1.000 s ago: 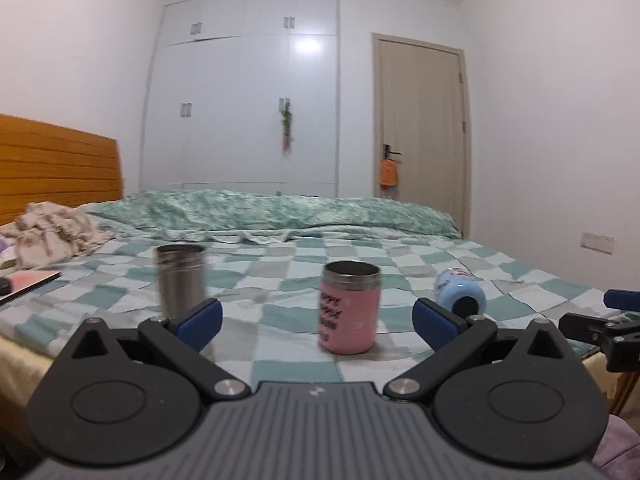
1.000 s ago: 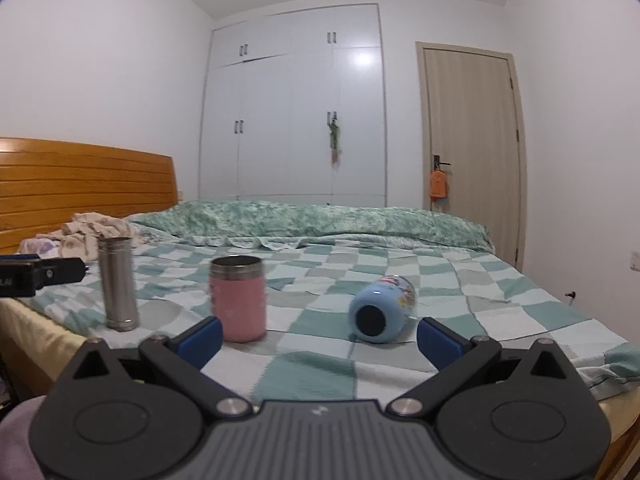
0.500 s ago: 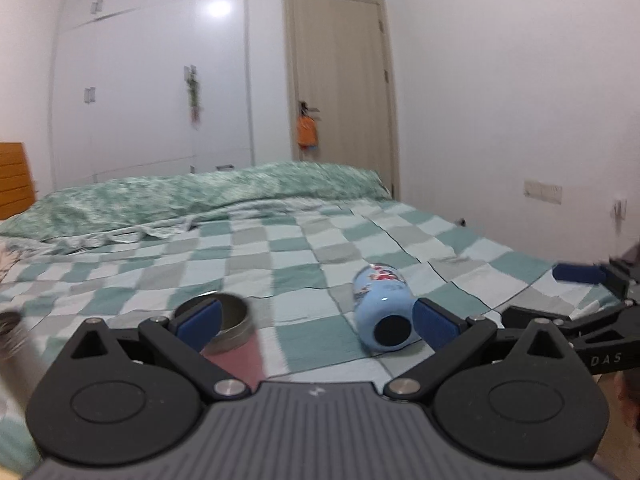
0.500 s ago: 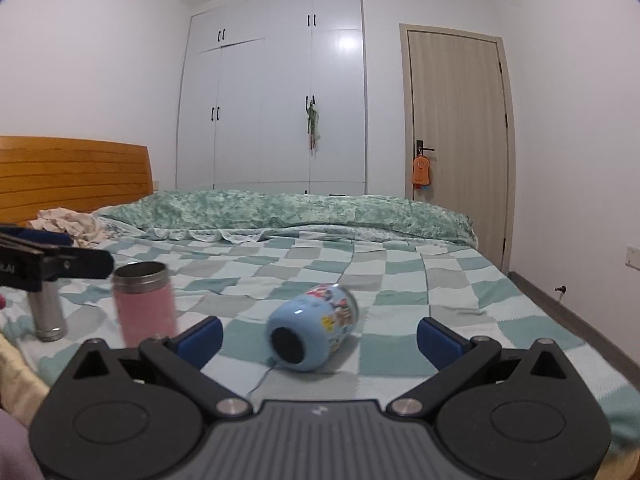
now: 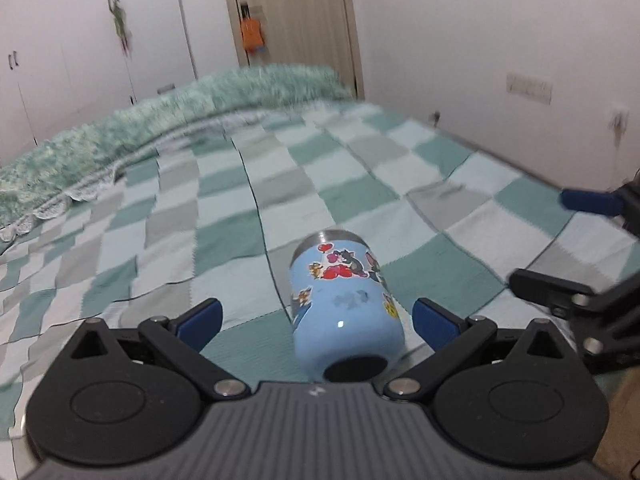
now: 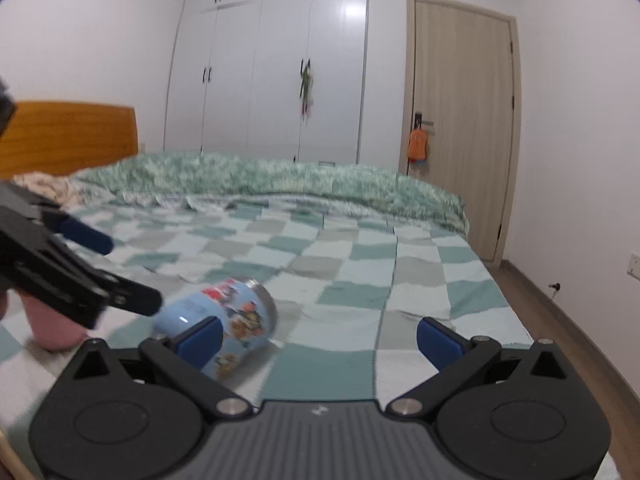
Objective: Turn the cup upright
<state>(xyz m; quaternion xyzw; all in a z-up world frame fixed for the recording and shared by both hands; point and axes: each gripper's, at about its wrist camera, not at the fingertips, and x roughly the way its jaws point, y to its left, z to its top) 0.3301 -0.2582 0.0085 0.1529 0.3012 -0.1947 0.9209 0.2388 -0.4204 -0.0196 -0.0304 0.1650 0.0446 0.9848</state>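
Left wrist view: we see the bed (image 5: 360, 168) with its checked green quilt filling the frame, and the blue cartoon cup (image 5: 344, 304) on its side there, base toward us, steel rim away. Our left gripper (image 5: 316, 318) is spread wide, pads either side of the cup, not touching, nothing held. Right wrist view: our right gripper (image 6: 318, 338) is equally wide and empty, the cup beside its left pad. A pink cup (image 6: 52, 324) sits at far left, mostly hidden.
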